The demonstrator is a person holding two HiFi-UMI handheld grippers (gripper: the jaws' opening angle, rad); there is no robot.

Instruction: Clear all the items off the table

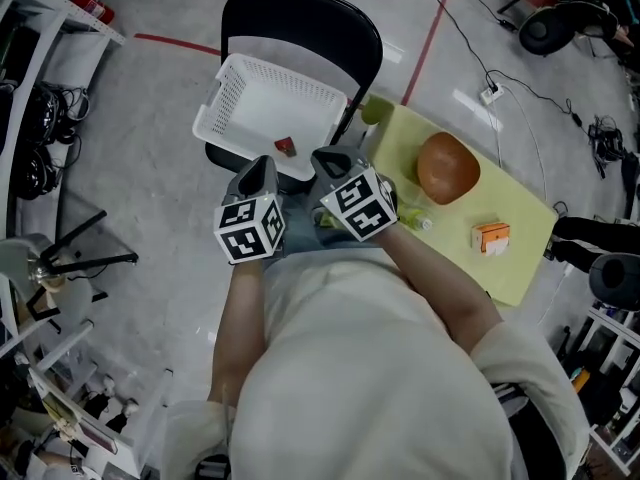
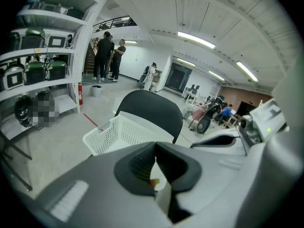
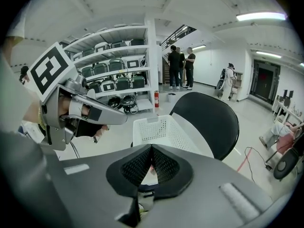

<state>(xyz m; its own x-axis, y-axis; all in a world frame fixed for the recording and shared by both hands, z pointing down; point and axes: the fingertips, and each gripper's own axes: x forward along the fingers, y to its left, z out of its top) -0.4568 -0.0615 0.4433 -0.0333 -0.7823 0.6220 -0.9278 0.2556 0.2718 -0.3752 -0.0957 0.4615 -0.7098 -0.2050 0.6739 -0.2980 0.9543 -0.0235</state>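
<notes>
My left gripper [image 1: 262, 161] and right gripper [image 1: 330, 154] hover side by side, both shut, over the front of a white perforated basket [image 1: 235, 98] that stands on a black chair [image 1: 300, 13]. A small red item [image 1: 286, 146] lies in the basket just beyond the tips. I make out nothing held in either. On the yellow-green table [image 1: 520, 268] to the right are a brown round object [image 1: 447, 167], a small orange box [image 1: 490, 236], a clear bottle [image 1: 418, 222] and a green item [image 1: 375, 110]. The left gripper view and the right gripper view show the basket [image 2: 109, 132] [image 3: 156, 127] beyond the closed jaws.
Cables and a power strip [image 1: 490, 94] lie on the grey floor behind the table. Shelving [image 3: 114, 70] and stands crowd the left side. Red tape lines [image 1: 425, 38] mark the floor. Several people [image 2: 108, 56] stand far back by a staircase.
</notes>
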